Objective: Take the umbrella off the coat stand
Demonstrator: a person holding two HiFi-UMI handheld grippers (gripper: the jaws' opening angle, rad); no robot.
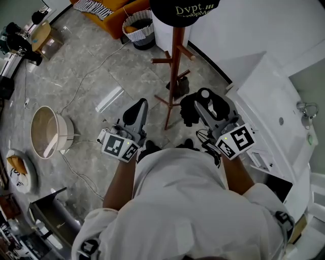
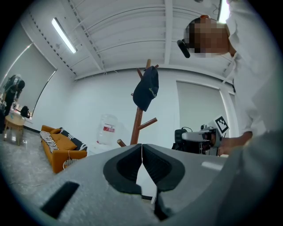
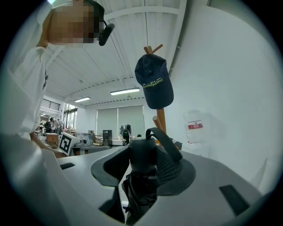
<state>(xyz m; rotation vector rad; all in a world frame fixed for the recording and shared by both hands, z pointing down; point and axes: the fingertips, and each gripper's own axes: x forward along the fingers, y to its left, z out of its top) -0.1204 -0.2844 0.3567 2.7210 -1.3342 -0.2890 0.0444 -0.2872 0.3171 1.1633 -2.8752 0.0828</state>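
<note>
A wooden coat stand (image 1: 172,66) rises straight ahead of me, with a dark cap (image 1: 183,10) on its top. My right gripper (image 1: 203,99) is shut on a folded black umbrella (image 1: 189,109), held just right of the pole and clear of the pegs. In the right gripper view the umbrella (image 3: 142,163) sits upright between the jaws, its strap looped over the top, below the cap (image 3: 154,86). My left gripper (image 1: 138,109) hangs left of the pole. Its jaws (image 2: 142,150) meet with nothing between them.
An orange sofa (image 1: 109,12) and a woven basket (image 1: 139,28) stand beyond the stand. A round pale tub (image 1: 48,131) and a floor cable (image 1: 81,86) lie to the left. White cabinets (image 1: 274,101) line the right side. A water bottle (image 2: 107,130) stands by the wall.
</note>
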